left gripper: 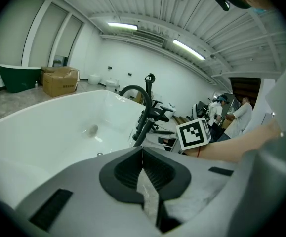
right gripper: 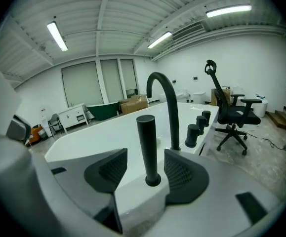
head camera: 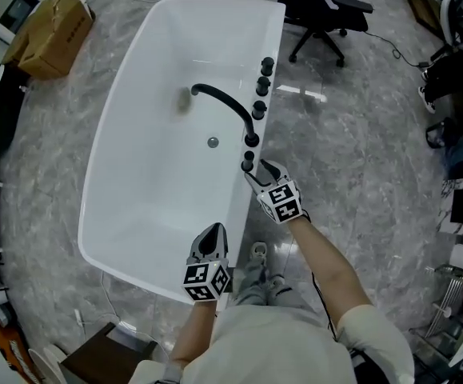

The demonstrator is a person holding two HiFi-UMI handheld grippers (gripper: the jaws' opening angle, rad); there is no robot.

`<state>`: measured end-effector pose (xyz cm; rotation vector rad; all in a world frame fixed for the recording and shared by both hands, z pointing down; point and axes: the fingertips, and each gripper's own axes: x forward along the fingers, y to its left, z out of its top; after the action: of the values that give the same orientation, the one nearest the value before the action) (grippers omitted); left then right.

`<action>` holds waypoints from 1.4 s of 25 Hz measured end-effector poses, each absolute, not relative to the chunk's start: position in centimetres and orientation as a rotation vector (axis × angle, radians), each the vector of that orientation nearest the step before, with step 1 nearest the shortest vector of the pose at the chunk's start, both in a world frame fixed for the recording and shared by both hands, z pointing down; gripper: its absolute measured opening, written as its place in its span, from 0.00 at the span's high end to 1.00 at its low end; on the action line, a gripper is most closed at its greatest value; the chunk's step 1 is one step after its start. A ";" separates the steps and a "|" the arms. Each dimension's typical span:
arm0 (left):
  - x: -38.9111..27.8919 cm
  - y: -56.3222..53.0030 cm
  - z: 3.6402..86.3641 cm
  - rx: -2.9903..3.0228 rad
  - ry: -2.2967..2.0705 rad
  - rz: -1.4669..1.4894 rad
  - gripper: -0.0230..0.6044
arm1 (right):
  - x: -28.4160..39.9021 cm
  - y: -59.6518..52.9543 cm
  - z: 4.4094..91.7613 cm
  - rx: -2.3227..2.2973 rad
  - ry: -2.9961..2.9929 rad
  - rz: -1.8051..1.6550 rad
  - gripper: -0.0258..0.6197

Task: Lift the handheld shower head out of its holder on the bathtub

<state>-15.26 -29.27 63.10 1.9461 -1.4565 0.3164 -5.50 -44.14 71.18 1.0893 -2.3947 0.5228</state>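
Note:
The handheld shower head [right gripper: 148, 147] is a slim black cylinder standing upright in its holder on the white bathtub's rim [right gripper: 133, 189]. My right gripper [right gripper: 145, 174] is open, its two black pads either side of the cylinder's base and clear of it. In the head view the shower head [head camera: 248, 161] is the nearest black fitting on the tub's right rim, just beyond my right gripper [head camera: 260, 174]. My left gripper [head camera: 212, 235] hovers over the tub's near rim [head camera: 135, 282], shut and empty. Its pads meet in the left gripper view [left gripper: 143, 169].
Behind the shower head rise the curved black spout [right gripper: 165, 100] and a row of black knobs [right gripper: 192, 135] along the rim [head camera: 260, 86]. The drain [head camera: 213, 142] lies in the tub floor. A black office chair [head camera: 323, 10] and a cardboard box [head camera: 55, 34] stand on the marble floor.

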 end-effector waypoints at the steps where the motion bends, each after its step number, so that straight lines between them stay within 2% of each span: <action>1: -15.4 -29.2 63.3 1.941 -1.461 0.319 0.93 | -5.7 -44.7 71.8 1.082 -2.386 0.518 0.61; 13: -16.2 -27.3 64.3 1.885 -1.506 0.315 0.93 | -7.6 -47.1 76.5 0.989 -2.284 0.430 0.61; 14: -16.2 -27.1 64.3 1.882 -1.506 0.314 0.93 | -7.7 -47.2 76.5 0.988 -2.279 0.403 0.65; 15: -16.2 -26.9 64.3 1.880 -1.506 0.315 0.93 | -7.7 -47.3 76.4 0.986 -2.275 0.383 0.73; 25: -15.7 -26.7 64.2 1.901 -1.496 0.320 0.93 | -8.0 -47.3 76.0 0.980 -2.256 0.366 0.73; 35: -14.9 -25.2 62.7 1.929 -1.513 0.295 0.93 | -7.3 -46.1 71.3 1.033 -2.316 0.303 0.73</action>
<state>-14.89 -25.16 62.65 1.9288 -1.5125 0.2949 -7.27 -46.12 71.29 1.0332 -2.3162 0.3032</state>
